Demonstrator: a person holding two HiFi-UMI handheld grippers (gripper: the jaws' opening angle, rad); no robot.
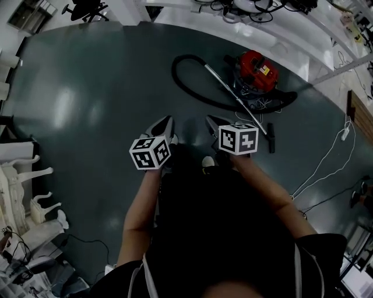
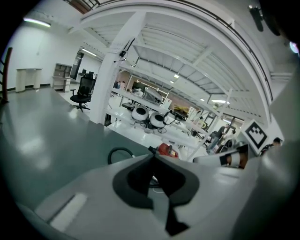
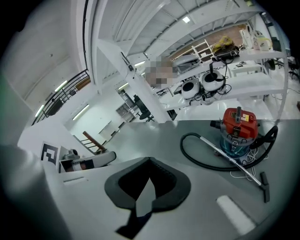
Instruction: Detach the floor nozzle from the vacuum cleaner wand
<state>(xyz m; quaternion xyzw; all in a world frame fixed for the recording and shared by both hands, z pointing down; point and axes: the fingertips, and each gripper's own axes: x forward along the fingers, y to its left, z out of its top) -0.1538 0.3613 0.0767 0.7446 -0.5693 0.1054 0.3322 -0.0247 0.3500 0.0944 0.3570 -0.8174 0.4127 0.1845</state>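
Note:
A red canister vacuum cleaner (image 1: 256, 71) stands on the dark floor, its black hose (image 1: 180, 81) looping left. The metal wand (image 1: 236, 99) runs from the hose down to the black floor nozzle (image 1: 271, 137), which lies flat on the floor. In the right gripper view the wand (image 3: 229, 158) ends at the nozzle (image 3: 265, 186) at the right edge. My left gripper (image 1: 165, 123) and right gripper (image 1: 214, 122) are held side by side in the air, short of the vacuum. Both are shut with nothing between the jaws. The left gripper view shows the vacuum (image 2: 166, 150) just past its closed tips (image 2: 153, 157).
White power cables (image 1: 326, 157) trail over the floor to the right of the nozzle. White desks (image 1: 262, 23) with equipment line the far side, and white furniture (image 1: 23, 192) stands at the left. An office chair (image 1: 86, 8) is at the far left.

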